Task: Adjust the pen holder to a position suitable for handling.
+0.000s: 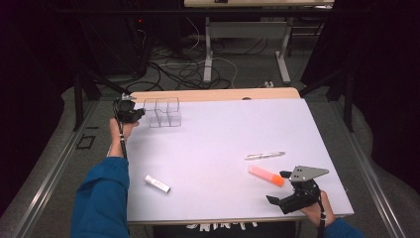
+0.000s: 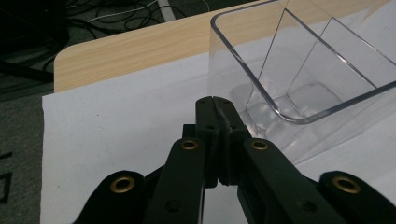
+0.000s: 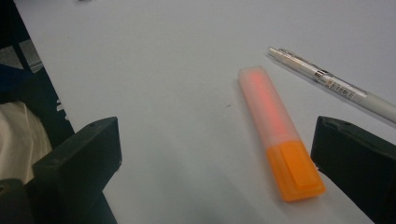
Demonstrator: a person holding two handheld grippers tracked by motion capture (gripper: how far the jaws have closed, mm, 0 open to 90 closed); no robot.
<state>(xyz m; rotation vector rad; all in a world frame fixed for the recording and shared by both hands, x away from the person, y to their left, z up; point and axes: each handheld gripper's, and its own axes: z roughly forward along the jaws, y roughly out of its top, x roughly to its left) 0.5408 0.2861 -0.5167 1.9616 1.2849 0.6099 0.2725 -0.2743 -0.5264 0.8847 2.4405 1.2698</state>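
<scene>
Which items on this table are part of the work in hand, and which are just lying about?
In hand:
- clear divided box, by the shut left gripper
- orange highlighter, between the jaws of the open right gripper, not gripped

Lying about:
- white pen, beside the highlighter
- small white tube, near the front edge

Divided box (image 1: 162,112) far left on table (image 1: 218,129), highlighter (image 1: 266,176) before pen (image 1: 264,155), right.

A white-topped table (image 1: 223,139) carries a clear organizer (image 1: 162,112), pen (image 1: 264,155), highlighter (image 1: 266,176) and tube (image 1: 157,183).
</scene>
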